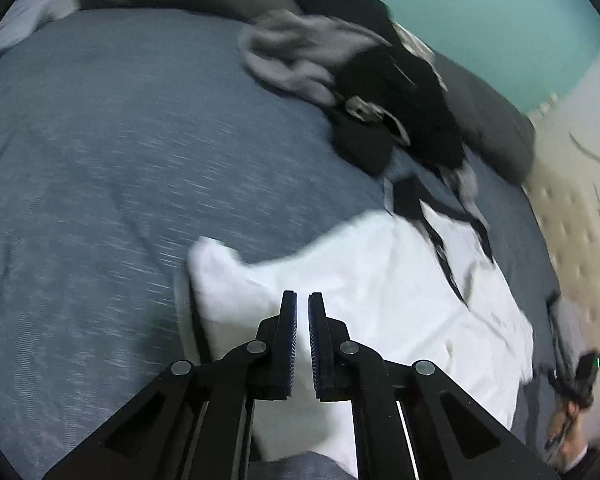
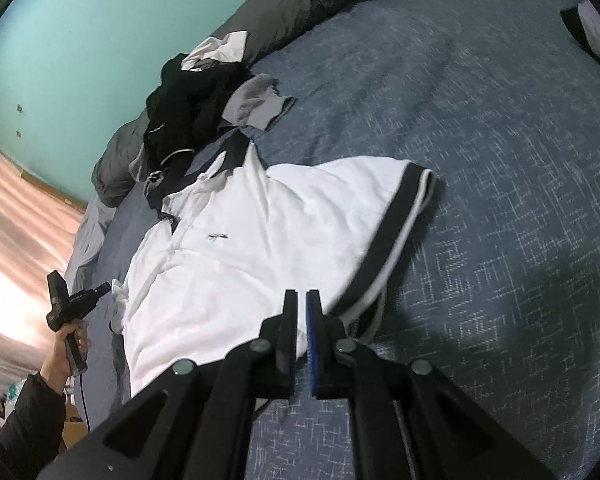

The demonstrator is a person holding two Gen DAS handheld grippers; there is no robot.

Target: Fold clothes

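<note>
On the blue-grey bed cover (image 2: 480, 120), white polo shirt (image 2: 240, 248) spread front up, dark collar (image 2: 228, 160) toward the grey pillow (image 2: 284, 4), banded sleeve (image 2: 400, 216) out to the side. Beside the collar, a loose pile of dark and grey clothes (image 2: 196, 100), touching the shirt's top edge.

Left gripper (image 1: 303, 300) over the lower body of the shirt, jaws drawn to a narrow slit. Right gripper (image 2: 301, 296) at the hem below the banded sleeve, jaws equally narrow. Cannot tell in either view whether cloth is pinched between the pads.

For a clean fold:
- Pinch one layer only, close to the seam.
- Carry the sleeve side across toward the button line, low over the cover.
- Hold the opposite edge down to prevent sliding.
- Keep clear of the pile to avoid dragging it along.
- Smooth out wrinkles before turning the hem up toward the collar.
</note>
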